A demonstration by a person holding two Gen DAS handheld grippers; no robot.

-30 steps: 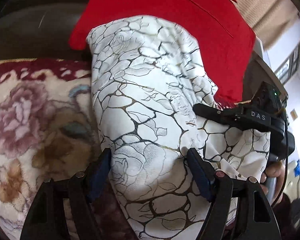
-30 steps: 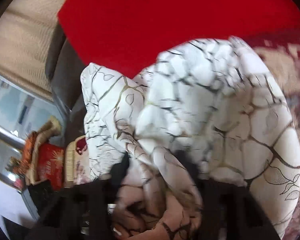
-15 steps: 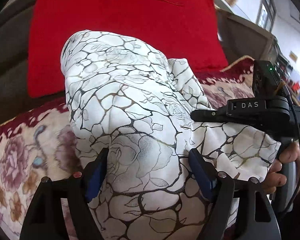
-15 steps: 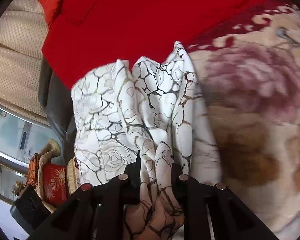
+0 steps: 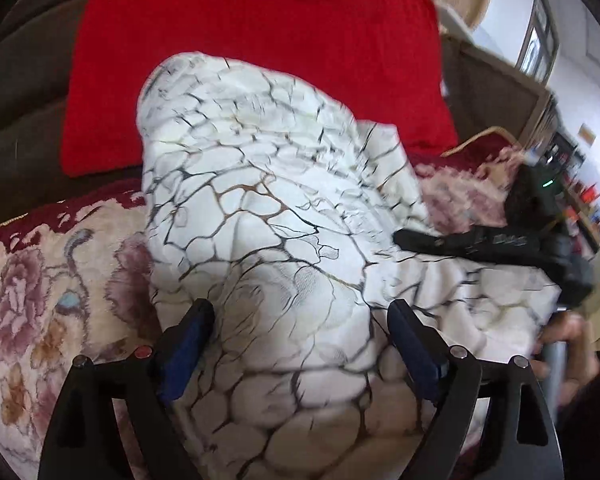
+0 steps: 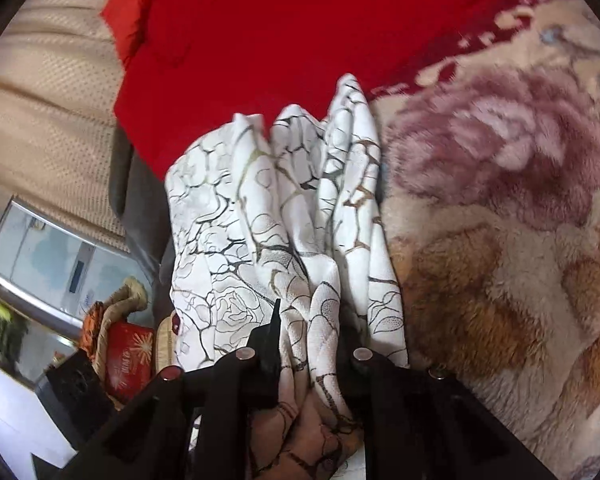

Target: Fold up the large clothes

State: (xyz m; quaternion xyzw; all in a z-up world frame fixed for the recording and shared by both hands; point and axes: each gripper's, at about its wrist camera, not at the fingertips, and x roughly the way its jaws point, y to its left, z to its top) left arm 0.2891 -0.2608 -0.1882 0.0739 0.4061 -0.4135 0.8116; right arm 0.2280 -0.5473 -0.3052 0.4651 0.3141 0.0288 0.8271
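Left gripper [image 5: 296,336]: blue-padded jaws spread wide and just been opening; the white garment with a dark crackle-and-rose print [image 5: 268,248] bulges between the pads, which flank it without a visible squeeze.
Right gripper [image 6: 312,344]: black jaws nearly closed, pinching a gathered bunch of the same garment [image 6: 284,216].
Garment position: heaped on the plush floral blanket in cream, mauve and brown [image 6: 500,240]; in the left view it runs from 6 o'clock up to centre.
Obstruction: the cloth mound hides most of the blanket ahead of the left gripper.
Left view only: right gripper [image 5: 400,236] seen from outside at 3 o'clock, a hand [image 5: 568,344] on its handle; window [image 5: 540,48] at 2 o'clock.
Right view only: folds fanning toward 12 o'clock; glass-topped table [image 6: 48,264] and red printed packet [image 6: 130,356] at 8 o'clock.
Surface and room: red cushion [image 5: 260,48] behind the garment at 12 o'clock; beige textured upholstery [image 6: 48,100] at 10 o'clock in the right view.
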